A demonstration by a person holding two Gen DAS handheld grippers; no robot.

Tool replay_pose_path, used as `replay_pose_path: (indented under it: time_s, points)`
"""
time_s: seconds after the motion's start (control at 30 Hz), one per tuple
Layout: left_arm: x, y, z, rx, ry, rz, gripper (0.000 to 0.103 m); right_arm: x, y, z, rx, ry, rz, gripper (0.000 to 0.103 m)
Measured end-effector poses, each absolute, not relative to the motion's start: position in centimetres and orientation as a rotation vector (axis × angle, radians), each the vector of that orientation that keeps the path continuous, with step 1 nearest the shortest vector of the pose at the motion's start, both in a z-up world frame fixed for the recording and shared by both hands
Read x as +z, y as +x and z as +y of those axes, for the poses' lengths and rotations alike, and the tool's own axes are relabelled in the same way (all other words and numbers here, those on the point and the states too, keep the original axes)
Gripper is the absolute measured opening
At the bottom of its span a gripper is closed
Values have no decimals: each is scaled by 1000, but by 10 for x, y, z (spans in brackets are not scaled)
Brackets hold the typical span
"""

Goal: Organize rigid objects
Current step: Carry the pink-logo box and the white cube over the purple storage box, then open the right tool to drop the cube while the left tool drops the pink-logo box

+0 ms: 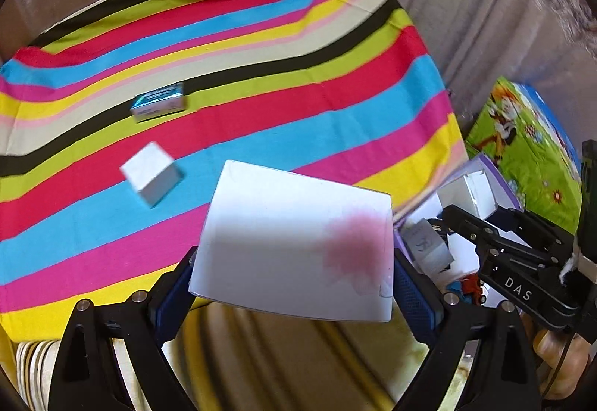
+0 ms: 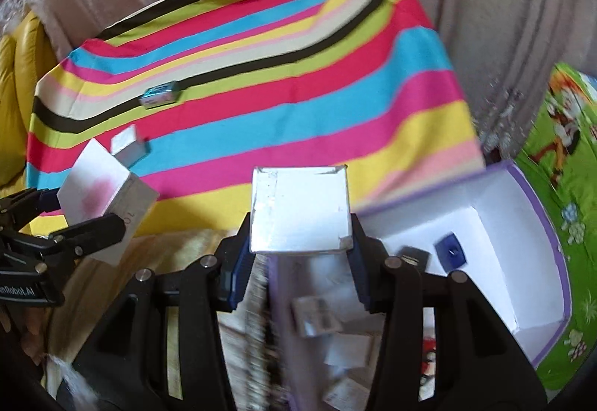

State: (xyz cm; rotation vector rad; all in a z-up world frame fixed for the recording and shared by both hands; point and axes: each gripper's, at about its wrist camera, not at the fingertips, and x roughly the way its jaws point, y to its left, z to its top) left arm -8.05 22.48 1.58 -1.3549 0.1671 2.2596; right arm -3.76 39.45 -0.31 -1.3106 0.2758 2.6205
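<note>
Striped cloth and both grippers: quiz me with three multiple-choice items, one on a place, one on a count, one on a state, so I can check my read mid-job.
1. Where is the purple-edged bin in the right wrist view?
A. Right of the striped cloth
B. On the cloth's far edge
C. Left of the cloth

2. How many boxes lie loose on the cloth?
A. None
B. Two
C. Five

3. What is the left gripper doing?
A. Hanging empty
B. Gripping a toy car
C. Clamped on the white box with a pink stain

Answers:
1 A, its white inside shows beside the cloth's right edge.
2 B, a teal box and a small white box.
3 C, both pads press its sides.
</note>
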Motion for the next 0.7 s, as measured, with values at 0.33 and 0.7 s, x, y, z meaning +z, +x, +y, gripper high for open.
replay_pose_path:
  time_s: [0.33,0.7]
  points:
    - [13,-69,281,2172,-1336,280,95,-15,10,459,2487,-1291,379,50]
    - [6,-46,354,2052,-1301,420,95,-29,52,510,2364,-1269,471,50]
